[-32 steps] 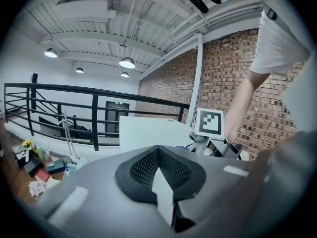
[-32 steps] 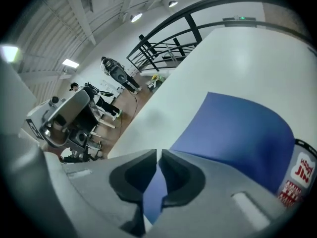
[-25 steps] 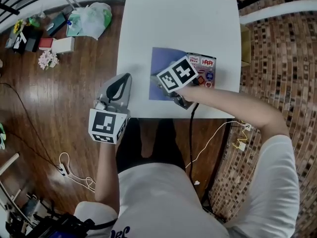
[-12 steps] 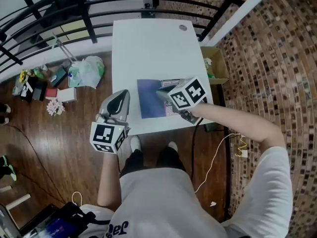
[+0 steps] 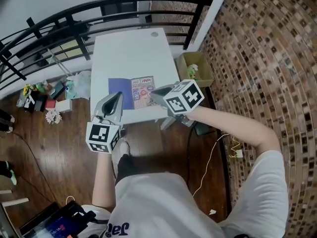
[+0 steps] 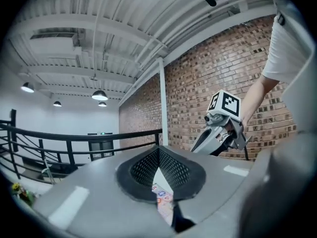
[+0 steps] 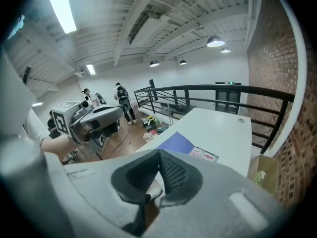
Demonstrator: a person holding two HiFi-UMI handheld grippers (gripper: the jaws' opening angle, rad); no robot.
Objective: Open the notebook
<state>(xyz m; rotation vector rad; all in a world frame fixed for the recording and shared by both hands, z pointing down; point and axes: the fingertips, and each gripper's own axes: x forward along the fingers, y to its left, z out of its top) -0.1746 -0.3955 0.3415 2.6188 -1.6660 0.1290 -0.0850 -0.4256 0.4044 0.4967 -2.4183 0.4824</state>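
The notebook (image 5: 131,92) lies flat on the white table (image 5: 133,51) near its front edge, showing a blue half on the left and a colourful printed half on the right. Both grippers hang high above the floor, in front of the table and apart from the notebook. My left gripper (image 5: 118,94) is shut with nothing in it. My right gripper (image 5: 152,90) is also shut and empty. In the right gripper view the notebook (image 7: 185,145) sits beyond my shut jaws (image 7: 159,152), and the left gripper (image 7: 106,114) shows at the left. A sliver of the notebook (image 6: 163,202) shows in the left gripper view.
A cardboard box (image 5: 193,67) stands on the floor right of the table by the brick wall (image 5: 257,58). Bags and small clutter (image 5: 64,90) lie on the wood floor at the left. A black railing (image 5: 99,11) runs behind the table. A cable (image 5: 218,152) trails on the floor.
Both grippers have risen and drawn back from the table, which now looks smaller and farther. The right gripper has come off the notebook, leaving it uncovered on the table.
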